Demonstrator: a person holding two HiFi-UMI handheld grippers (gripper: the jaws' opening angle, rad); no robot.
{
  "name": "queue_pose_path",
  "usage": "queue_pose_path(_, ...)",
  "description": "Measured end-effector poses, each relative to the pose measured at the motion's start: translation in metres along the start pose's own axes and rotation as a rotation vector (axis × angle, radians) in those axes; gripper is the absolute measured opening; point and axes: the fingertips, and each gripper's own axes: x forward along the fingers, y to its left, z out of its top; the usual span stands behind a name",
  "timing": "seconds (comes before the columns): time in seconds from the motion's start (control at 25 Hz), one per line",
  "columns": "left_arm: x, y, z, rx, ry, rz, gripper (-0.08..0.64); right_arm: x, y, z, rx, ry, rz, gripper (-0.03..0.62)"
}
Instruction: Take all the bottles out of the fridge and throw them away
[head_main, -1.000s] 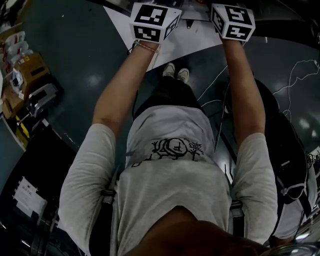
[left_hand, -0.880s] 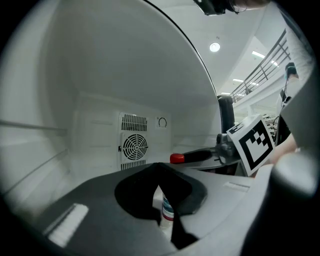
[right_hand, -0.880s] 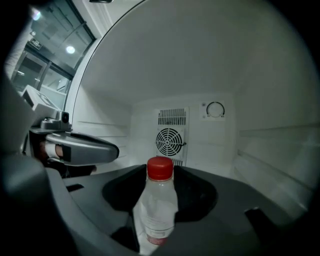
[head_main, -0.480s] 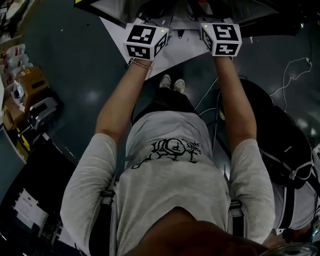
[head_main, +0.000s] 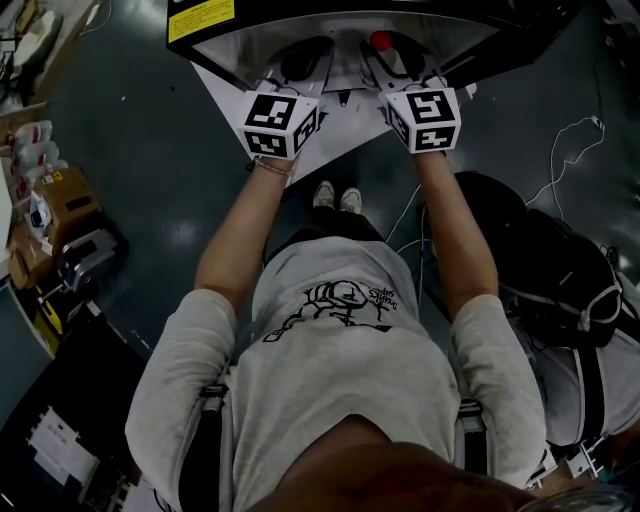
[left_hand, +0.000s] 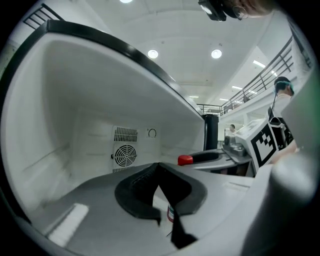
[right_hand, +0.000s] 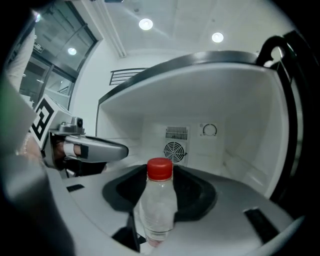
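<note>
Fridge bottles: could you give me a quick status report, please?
Left gripper shut. Right gripper shut on red-capped bottle, upright, at the open fridge. Nothing blocking.

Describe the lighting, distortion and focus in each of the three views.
Head view: dim and underexposed, with faint glare spots on the dark floor. Left gripper view: bright, with wide-angle distortion bending the fridge rim into an arc, and the lower right corner blurred. Right gripper view: evenly lit, the bottle sharp, the ceiling lights flaring, and the left edge smeared out of focus.
</note>
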Motion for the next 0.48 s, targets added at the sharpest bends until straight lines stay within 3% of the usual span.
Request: queue_pose_path(0.48,-0.022,-0.033,0.017,-0.007,-0.010,-0.053,0.009,-0.043,0.013,0.019,-0.008,-0.014,0.005,0.166)
